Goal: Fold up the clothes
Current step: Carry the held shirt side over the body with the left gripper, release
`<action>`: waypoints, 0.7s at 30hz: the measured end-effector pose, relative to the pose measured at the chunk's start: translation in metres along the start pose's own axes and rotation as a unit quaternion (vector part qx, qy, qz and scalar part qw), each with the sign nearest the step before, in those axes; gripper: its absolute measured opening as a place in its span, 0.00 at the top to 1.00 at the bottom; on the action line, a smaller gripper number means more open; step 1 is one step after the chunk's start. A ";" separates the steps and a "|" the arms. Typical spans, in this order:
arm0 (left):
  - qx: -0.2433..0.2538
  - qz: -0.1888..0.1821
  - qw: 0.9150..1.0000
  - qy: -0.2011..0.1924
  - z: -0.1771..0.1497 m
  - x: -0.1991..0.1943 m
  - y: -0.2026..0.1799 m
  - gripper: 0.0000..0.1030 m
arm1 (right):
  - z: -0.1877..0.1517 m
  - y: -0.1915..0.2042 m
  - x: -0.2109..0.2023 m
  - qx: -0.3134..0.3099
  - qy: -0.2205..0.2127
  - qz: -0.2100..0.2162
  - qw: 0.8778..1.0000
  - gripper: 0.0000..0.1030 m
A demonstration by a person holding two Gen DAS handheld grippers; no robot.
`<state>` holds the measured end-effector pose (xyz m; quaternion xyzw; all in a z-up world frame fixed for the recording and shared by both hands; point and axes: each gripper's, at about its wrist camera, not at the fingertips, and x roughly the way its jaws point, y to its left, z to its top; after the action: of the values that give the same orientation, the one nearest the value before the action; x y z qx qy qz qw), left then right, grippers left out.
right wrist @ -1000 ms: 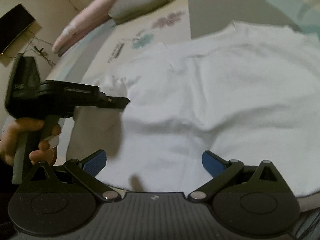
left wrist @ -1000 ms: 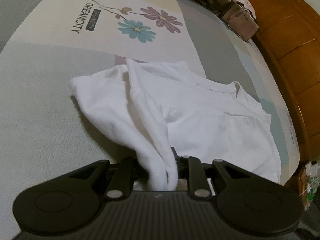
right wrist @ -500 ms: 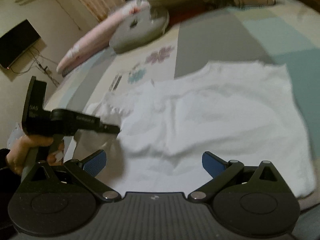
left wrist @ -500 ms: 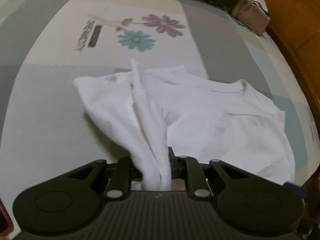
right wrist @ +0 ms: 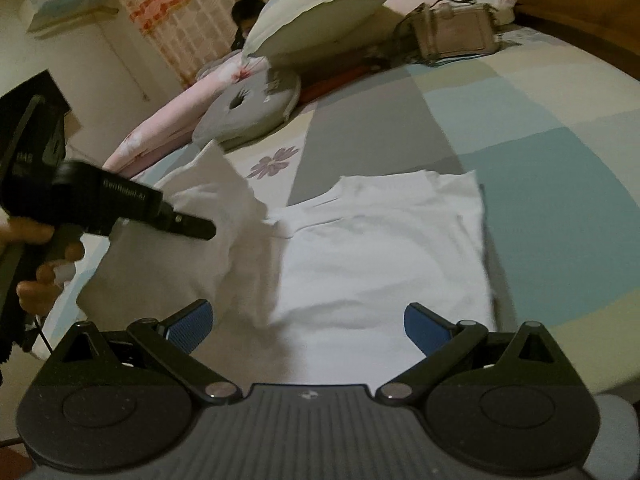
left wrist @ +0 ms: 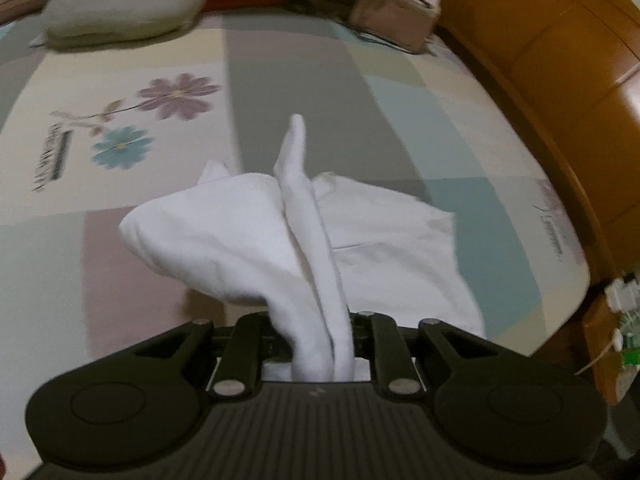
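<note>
**A:** Where is the garment?

**B:** The white shirt [right wrist: 380, 248] lies on the bed [right wrist: 540, 140]. Its right part is flat on the patchwork cover, collar toward the pillows. Its left part is lifted off the cover and hangs in a loose swag.

**A:** What lifts it?

**B:** The left gripper [left wrist: 320, 344]. Its jaws are drawn in narrow on a bunched ridge of the shirt's cloth, which runs up and away from them. In the right wrist view the same gripper [right wrist: 192, 228] is held in a hand [right wrist: 44, 264] above the shirt's left side, with the fabric trailing down from its tip.

**A:** And the other one?

**B:** The right gripper [right wrist: 306, 322] hovers low over the near hem, its jaws wide apart with nothing between the blue pads [right wrist: 188, 324].

**A:** So which step is in hand?

**B:** I judge it a side fold: the left portion is raised, ready to be carried across the flat body. Whether other folds are in the cloth already, I cannot tell.

**A:** What does the next move call for?

**B:** Probably carrying the pinched cloth toward the right over the flat panel, keeping it taut enough that the swag doesn't crumple, then laying it down so the edge runs straight. The free gripper could pin or take the near hem to keep the body from dragging along. The fabric is limp, so a slack release risks a wrinkled layer.
</note>
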<state>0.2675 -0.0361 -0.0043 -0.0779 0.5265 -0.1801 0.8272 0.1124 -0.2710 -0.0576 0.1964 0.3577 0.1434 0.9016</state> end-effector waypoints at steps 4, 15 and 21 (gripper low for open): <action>0.007 -0.016 1.000 0.012 0.010 0.016 -0.029 0.86 | -0.002 -0.013 -0.016 0.014 -0.018 -0.004 1.000 0.00; 0.011 -0.022 0.998 0.056 0.020 0.074 -0.077 0.86 | -0.007 -0.044 -0.039 0.050 -0.048 -0.008 0.998 0.00; 0.004 -0.019 0.997 0.069 0.022 0.098 -0.085 0.86 | -0.009 -0.053 -0.040 0.060 -0.049 -0.008 0.997 0.00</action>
<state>0.3056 -0.1534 -0.0500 -0.0720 0.5805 -0.2022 0.7855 0.0842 -0.3313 -0.0635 0.2544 0.3225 0.1050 0.9057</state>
